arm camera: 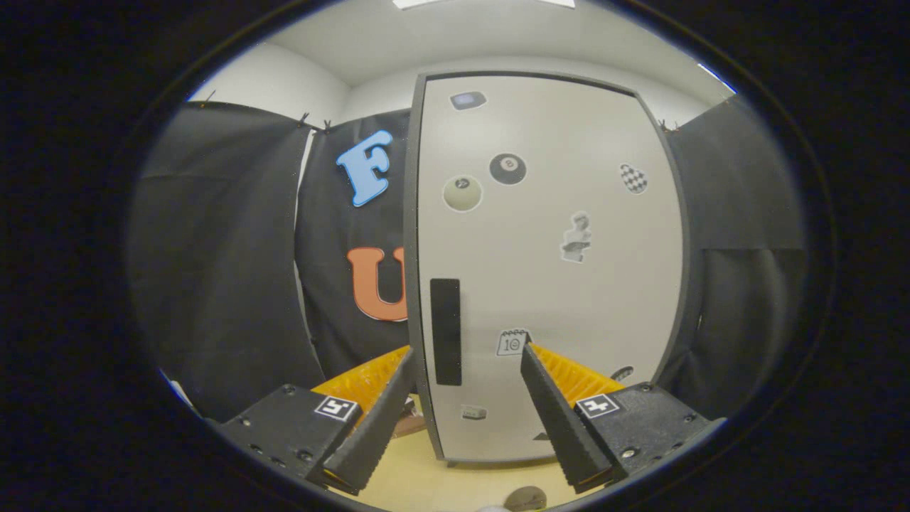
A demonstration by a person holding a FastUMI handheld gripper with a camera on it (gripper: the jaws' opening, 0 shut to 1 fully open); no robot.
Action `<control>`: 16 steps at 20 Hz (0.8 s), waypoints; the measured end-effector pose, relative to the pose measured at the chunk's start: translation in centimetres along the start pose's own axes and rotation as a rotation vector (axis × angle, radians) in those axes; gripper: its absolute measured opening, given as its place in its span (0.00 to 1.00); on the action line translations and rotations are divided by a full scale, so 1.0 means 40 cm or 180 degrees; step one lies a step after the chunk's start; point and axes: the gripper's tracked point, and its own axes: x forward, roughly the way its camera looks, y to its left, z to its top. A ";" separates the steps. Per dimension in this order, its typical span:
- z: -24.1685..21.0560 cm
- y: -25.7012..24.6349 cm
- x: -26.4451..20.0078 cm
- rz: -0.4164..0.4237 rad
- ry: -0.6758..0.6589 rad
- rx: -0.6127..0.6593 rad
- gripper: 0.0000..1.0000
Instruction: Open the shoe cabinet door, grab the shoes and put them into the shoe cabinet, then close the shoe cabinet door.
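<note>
The shoe cabinet (547, 270) stands straight ahead, a tall pale box with a dark frame. Its door is shut and carries several stickers. A black vertical handle (446, 331) sits near the door's left edge, low down. My gripper (467, 352) is open, its two fingers spread wide. The handle lies between the fingers and a little beyond them, closer to the left fingertip (407, 359). The right fingertip (527, 353) overlaps the lower door next to a small calendar sticker (510, 343). Nothing is held.
The cabinet stands on a light wooden surface (426, 476). Black cloth walls (220, 270) hang to the left and right of it. A small brownish object (409, 423) peeks out by the cabinet's lower left corner, mostly hidden by the left finger. A round dark disc (526, 498) lies on the surface below.
</note>
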 end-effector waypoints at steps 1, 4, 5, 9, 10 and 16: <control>-0.006 0.008 0.039 0.0010 0.0009 -0.0009 0.95; -0.035 0.023 0.121 0.0027 0.0106 0.0002 0.90; -0.044 0.024 0.142 0.0023 0.0141 0.0005 0.85; -0.061 0.031 0.184 0.0046 0.0229 0.0089 0.66; -0.063 0.026 0.186 0.0004 0.0247 0.0174 0.62; -0.072 0.017 0.200 -0.0006 0.0285 0.0157 0.39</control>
